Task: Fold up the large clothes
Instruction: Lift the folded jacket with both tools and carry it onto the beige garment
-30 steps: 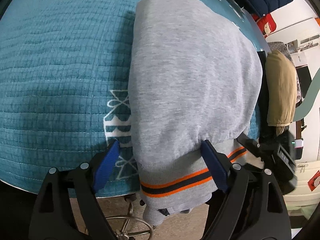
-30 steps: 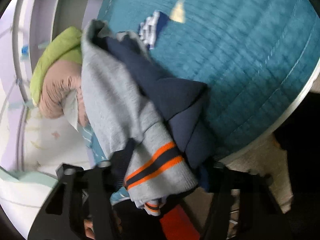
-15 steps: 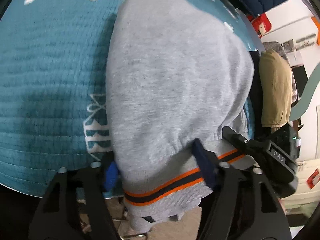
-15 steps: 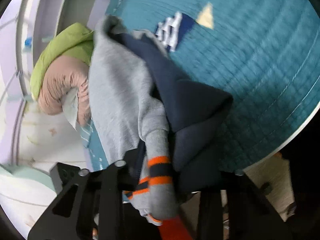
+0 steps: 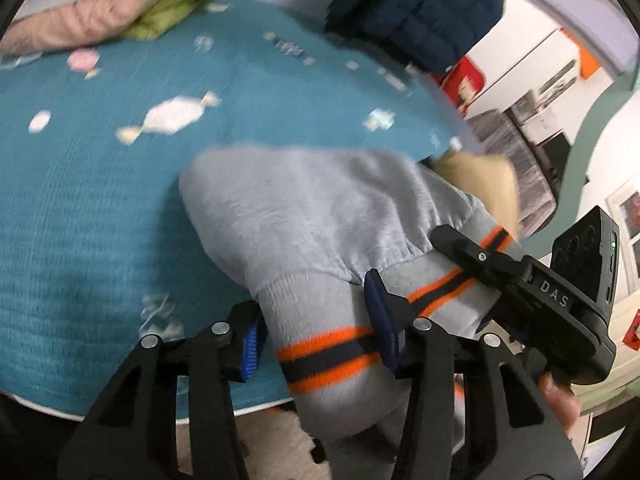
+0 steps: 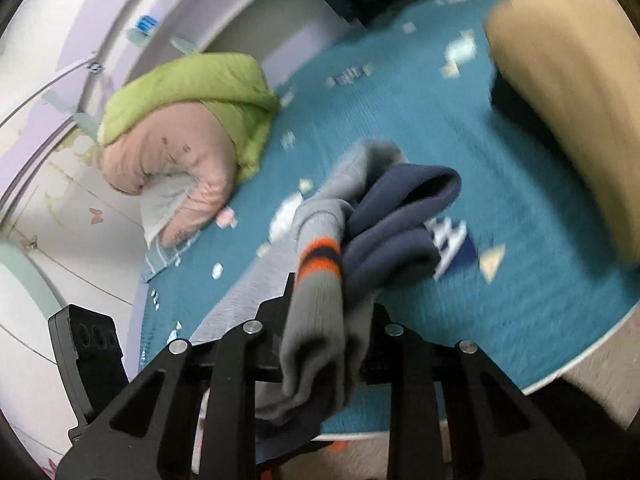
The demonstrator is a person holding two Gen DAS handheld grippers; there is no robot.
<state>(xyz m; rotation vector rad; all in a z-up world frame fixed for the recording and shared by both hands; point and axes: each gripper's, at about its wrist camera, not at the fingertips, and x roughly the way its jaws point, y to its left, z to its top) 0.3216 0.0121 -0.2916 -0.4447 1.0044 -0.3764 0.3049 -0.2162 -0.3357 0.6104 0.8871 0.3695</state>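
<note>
A grey sweatshirt (image 5: pixel 320 216) with an orange and navy striped hem lies bunched near the front edge of the teal quilted bed cover (image 5: pixel 80 208). My left gripper (image 5: pixel 316 340) is shut on its striped hem. My right gripper (image 6: pixel 320 344) is shut on another part of the hem, with the grey sweatshirt (image 6: pixel 320 300) and its navy part (image 6: pixel 400 236) bunched between the fingers. The right gripper's body also shows in the left wrist view (image 5: pixel 532 296), close beside the left one.
A pink and green duvet (image 6: pixel 192 128) lies at the back left of the bed. A tan folded garment (image 6: pixel 572 92) sits at the right. A navy padded jacket (image 5: pixel 420 12) lies at the back. The bed's front edge (image 6: pixel 580 364) is just below the grippers.
Both grippers have shut on the striped hem and lifted it, tilting up and bunching the sweatshirt toward the back of the bed. The two grippers have come closer together.
</note>
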